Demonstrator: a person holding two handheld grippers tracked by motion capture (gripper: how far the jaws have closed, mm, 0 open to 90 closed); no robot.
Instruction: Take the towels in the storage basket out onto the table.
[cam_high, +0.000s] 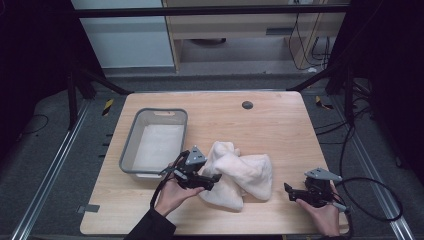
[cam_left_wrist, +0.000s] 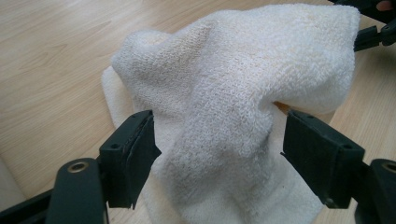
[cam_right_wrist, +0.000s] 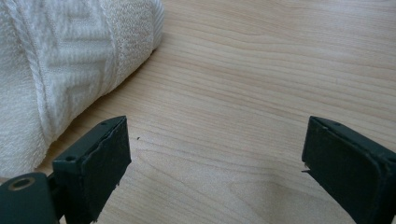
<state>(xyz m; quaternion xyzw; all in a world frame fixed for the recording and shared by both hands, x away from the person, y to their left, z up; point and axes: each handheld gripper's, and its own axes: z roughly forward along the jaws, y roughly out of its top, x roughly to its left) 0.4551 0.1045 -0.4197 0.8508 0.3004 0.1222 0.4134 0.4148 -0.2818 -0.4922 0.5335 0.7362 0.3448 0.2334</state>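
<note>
A crumpled cream towel (cam_high: 240, 172) lies on the wooden table (cam_high: 270, 125) near the front edge. My left gripper (cam_high: 212, 180) reaches into its left side. In the left gripper view, a raised fold of the towel (cam_left_wrist: 233, 93) stands between the wide-set jaws of the left gripper (cam_left_wrist: 217, 149), and the pads do not squeeze it. My right gripper (cam_high: 289, 191) rests to the right of the towel, apart from it. In the right gripper view the right gripper (cam_right_wrist: 215, 158) is open over bare wood, with the towel's (cam_right_wrist: 56, 60) hem at upper left.
A grey plastic bin (cam_high: 131, 145) with a white cloth lining its bottom stands left of the towel, close to the left hand. A small black round cap (cam_high: 247, 105) sits in the table's far middle. The right gripper (cam_left_wrist: 373, 32) shows beyond the towel in the left gripper view.
</note>
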